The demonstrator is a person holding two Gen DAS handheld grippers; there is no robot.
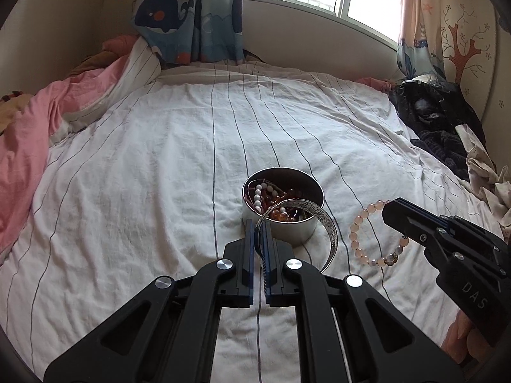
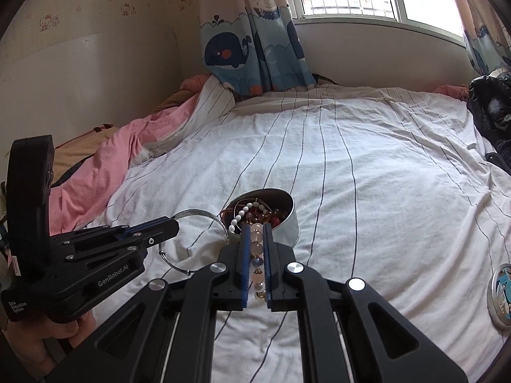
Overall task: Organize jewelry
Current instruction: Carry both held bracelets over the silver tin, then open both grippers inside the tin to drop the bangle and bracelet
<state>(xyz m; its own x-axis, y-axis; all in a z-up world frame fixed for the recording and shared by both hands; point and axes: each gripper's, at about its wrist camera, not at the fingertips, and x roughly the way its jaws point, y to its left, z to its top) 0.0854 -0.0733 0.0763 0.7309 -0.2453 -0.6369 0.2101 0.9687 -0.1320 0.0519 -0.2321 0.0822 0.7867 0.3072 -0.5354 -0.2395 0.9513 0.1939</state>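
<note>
Your left tongs (image 1: 258, 223) are clamped on the edge of a silver bangle (image 1: 319, 217), which arcs out to their right, lifted off the bed (image 1: 143, 159). Just beyond their tips stands a round metal tin (image 1: 284, 229) on the striped white sheet, open, with red beads and a strand of white beads inside; the bangle's far rim overlaps the tin's near rim in the left wrist view. To the right, your right tongs (image 1: 388, 212) are pinched together on a pink bead bracelet (image 1: 361, 226), which hangs in a loop beside the tin. At the far right edge of the right wrist view, a round lid (image 2: 501, 296) lies on the sheet.
</note>
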